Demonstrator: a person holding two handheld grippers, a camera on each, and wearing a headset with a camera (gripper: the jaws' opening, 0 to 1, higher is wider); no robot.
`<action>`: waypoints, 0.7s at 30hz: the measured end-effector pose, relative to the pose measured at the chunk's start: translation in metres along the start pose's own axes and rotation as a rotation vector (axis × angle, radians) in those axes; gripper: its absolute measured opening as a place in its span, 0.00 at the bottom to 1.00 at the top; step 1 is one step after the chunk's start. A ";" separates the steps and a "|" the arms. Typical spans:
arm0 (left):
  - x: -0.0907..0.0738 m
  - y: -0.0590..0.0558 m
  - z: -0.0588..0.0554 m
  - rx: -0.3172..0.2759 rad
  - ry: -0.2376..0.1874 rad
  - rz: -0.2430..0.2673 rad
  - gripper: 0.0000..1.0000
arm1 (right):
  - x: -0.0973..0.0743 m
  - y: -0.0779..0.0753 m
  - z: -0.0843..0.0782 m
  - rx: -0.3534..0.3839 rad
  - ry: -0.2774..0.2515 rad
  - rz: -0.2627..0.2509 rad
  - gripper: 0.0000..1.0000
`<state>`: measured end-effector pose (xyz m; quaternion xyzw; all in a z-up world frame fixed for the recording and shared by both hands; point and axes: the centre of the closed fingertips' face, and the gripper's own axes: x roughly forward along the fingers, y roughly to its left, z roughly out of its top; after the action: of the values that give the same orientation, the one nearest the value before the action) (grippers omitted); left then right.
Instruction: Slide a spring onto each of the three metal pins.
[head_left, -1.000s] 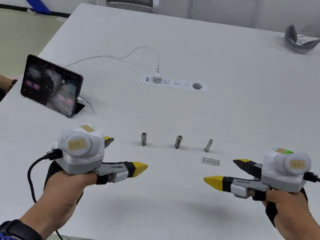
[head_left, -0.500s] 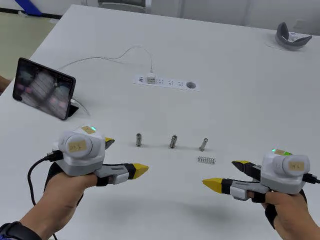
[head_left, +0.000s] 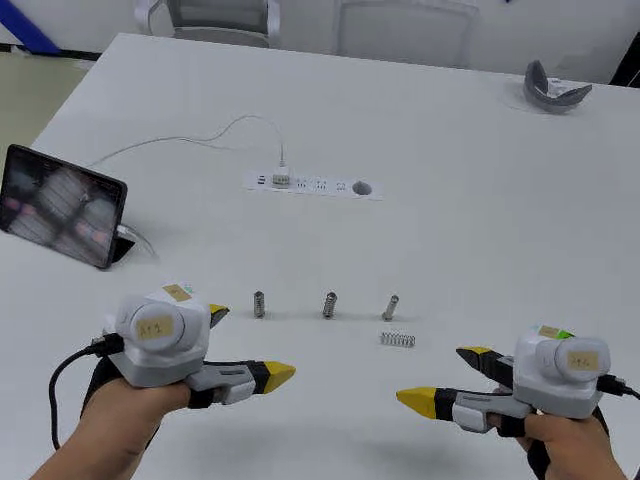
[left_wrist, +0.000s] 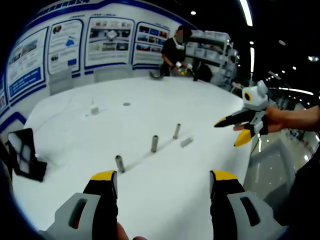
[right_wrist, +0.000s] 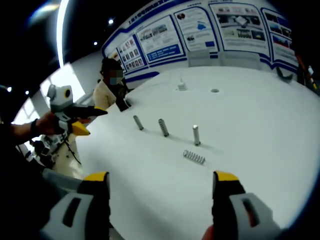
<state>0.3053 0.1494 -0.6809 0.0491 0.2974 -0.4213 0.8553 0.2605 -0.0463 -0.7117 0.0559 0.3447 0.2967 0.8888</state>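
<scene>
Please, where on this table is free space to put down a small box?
Free: the wide patch between the power strip and the row of pins; also the right side of the table, from the grey curved object down. Crowded: near the loose spring, between the left tongs and right tongs.

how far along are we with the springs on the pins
Done: the middle pin looks coiled, so sprung; the left pin seems so too, though it is small. In hand: nothing; the left gripper and right gripper are both open and empty. Still to do: the right pin looks bare, and a loose spring lies beside it.
</scene>
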 end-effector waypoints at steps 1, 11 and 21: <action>0.002 -0.002 0.001 0.004 0.002 -0.006 0.77 | -0.001 0.000 0.000 0.001 0.000 0.000 0.86; 0.022 -0.023 0.004 0.063 0.030 -0.065 0.77 | -0.010 -0.002 -0.002 0.001 -0.014 -0.004 0.87; 0.038 -0.035 0.006 0.103 0.059 -0.104 0.76 | -0.021 -0.006 -0.005 0.002 -0.019 -0.016 0.87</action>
<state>0.2997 0.0986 -0.6906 0.0902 0.3025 -0.4783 0.8195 0.2484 -0.0637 -0.7053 0.0569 0.3368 0.2887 0.8944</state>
